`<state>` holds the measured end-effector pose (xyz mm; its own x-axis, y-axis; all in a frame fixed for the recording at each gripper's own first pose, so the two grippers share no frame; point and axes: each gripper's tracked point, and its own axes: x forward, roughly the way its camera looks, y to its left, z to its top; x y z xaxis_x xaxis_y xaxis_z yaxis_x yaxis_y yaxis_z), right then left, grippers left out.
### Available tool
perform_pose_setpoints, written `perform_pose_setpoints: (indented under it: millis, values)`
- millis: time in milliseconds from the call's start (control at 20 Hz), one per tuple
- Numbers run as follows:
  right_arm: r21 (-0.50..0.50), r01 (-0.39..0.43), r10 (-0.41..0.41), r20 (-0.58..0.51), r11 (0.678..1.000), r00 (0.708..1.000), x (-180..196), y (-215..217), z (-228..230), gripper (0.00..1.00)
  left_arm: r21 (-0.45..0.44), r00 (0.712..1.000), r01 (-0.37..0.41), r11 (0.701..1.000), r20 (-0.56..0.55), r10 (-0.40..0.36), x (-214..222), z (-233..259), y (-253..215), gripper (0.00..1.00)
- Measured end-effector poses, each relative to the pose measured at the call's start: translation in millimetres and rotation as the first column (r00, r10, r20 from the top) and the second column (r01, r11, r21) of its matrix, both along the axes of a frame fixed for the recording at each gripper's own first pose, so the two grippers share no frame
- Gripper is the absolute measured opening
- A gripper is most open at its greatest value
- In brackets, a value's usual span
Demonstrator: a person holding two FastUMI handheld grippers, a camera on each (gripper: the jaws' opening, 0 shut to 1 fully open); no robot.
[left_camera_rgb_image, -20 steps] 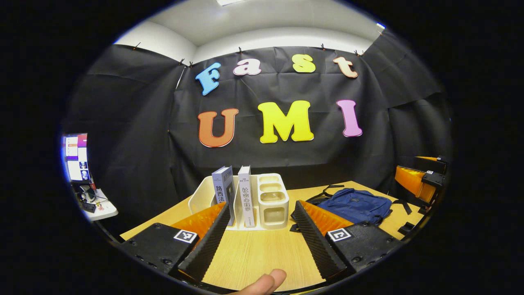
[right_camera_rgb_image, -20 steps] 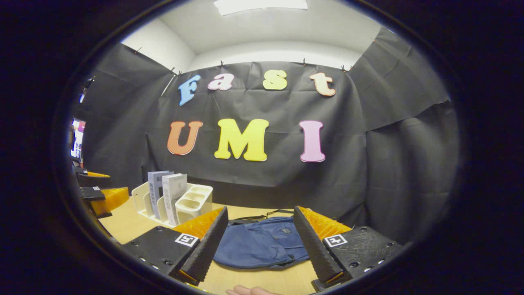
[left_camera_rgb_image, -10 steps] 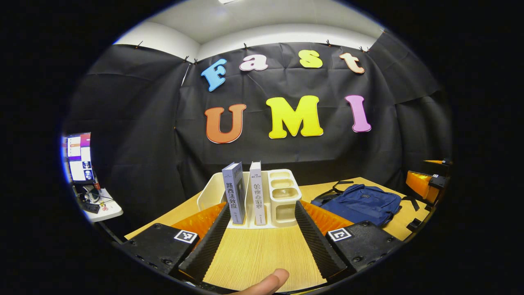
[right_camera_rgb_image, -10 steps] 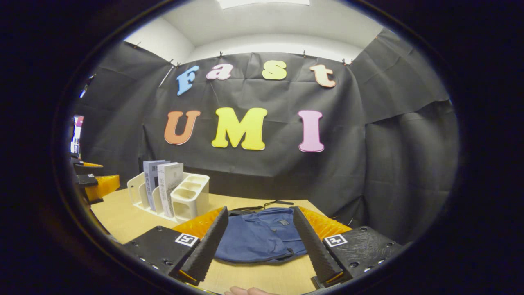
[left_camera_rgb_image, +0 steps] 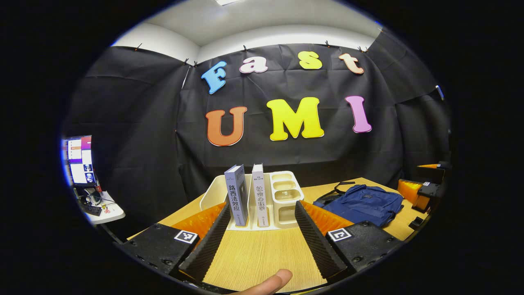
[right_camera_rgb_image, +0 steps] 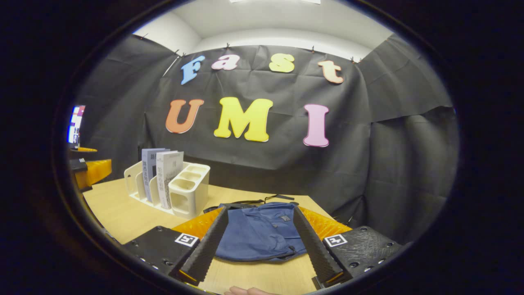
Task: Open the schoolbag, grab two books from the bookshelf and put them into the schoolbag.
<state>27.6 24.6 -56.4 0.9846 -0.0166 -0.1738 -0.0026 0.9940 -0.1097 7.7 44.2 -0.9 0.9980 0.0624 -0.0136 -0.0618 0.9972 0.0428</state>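
Facing the blue schoolbag (right_camera_rgb_image: pixel 262 231), the right gripper (right_camera_rgb_image: pixel 258 237) hangs w/ fingers wide and empty, prob. lined up for the zipper; the bag lies flat and looks closed. The left gripper (left_camera_rgb_image: pixel 260 235), also wide and empty, points at two books (left_camera_rgb_image: pixel 247 196) standing upright in the white bookshelf (left_camera_rgb_image: pixel 282 196) on the wooden table (left_camera_rgb_image: pixel 262 256). Nothing blocks either approach; a monitor (left_camera_rgb_image: pixel 80 162) is well apart.

On the table (left_camera_rgb_image: pixel 262 254) before you, the bookshelf (left_camera_rgb_image: pixel 282 196) stands to the left with two books (left_camera_rgb_image: pixel 247 194) upright in it, side by side. The schoolbag (left_camera_rgb_image: pixel 362 203) lies flat to its right, near it.
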Motion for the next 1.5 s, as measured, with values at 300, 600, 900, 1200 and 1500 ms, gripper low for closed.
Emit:
perform_pose_setpoints:
  millis: [300,600,900,1200,1500]
  values:
    - [-0.060,-0.098,0.087,-0.163,0.993,0.983,34,57,-68,0.98,-0.040,0.999,-0.030,0.999,0.014,0.031,-2,7,21,0.99]
    - [-0.091,-0.181,0.147,-0.298,0.979,0.943,59,112,-130,0.95,-0.046,0.997,-0.082,0.996,0.002,0.083,2,4,48,0.99]
    - [-0.202,-0.169,0.076,-0.401,0.965,0.913,71,122,-175,0.95,0.020,0.993,-0.112,0.993,-0.019,0.113,5,-4,55,0.99]
    - [-0.305,-0.101,-0.032,-0.401,0.947,0.915,88,113,-181,0.93,0.042,0.997,-0.073,0.996,-0.021,0.074,7,-6,40,0.99]
    - [-0.301,-0.073,-0.048,-0.376,0.951,0.925,91,107,-166,0.67,0.042,0.998,-0.059,0.997,-0.029,0.061,8,-6,34,0.99]
